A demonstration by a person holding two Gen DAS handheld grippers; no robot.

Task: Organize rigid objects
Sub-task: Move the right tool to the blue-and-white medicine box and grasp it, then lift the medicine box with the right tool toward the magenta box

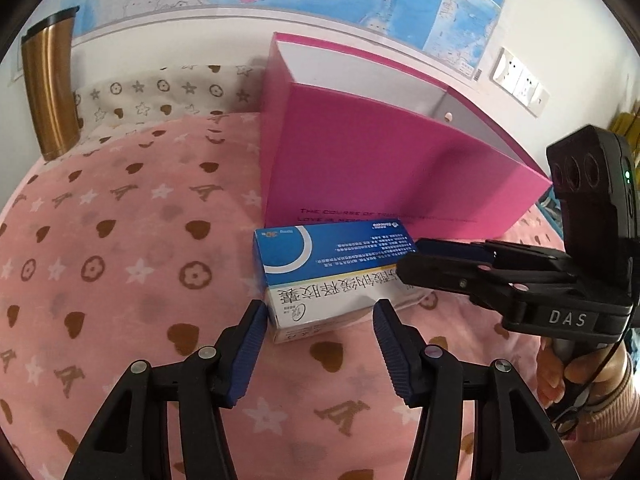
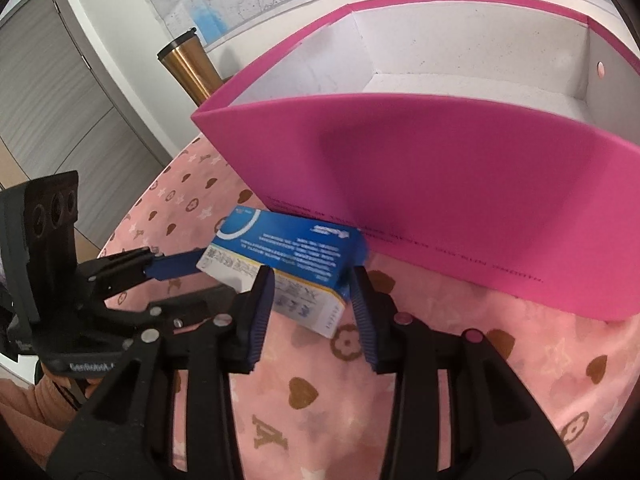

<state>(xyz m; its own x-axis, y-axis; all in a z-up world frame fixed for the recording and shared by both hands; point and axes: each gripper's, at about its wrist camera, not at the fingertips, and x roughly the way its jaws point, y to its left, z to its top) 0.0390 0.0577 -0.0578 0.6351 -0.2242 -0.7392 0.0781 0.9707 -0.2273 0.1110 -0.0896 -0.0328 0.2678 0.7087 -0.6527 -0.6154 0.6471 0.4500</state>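
A blue medicine box (image 1: 320,252) (image 2: 288,244) lies stacked on a white medicine box (image 1: 320,304) (image 2: 304,304), just in front of an open pink storage box (image 1: 380,168) (image 2: 440,184) with a white inside. My left gripper (image 1: 320,312) (image 2: 204,276) is open at the stack's left end. Its left pad (image 1: 252,340) is close beside the white box's end and its right pad stands in front of the long face. My right gripper (image 2: 314,280) (image 1: 408,260) is open and straddles the stack's right end, its pads close to both sides.
Everything rests on a pink cloth (image 1: 120,260) printed with hearts and stars. A gold tumbler (image 1: 48,92) (image 2: 192,64) stands at the back left against the wall with a map. Wall sockets (image 1: 518,80) sit behind the pink box. A person's hand (image 1: 560,376) holds the right gripper.
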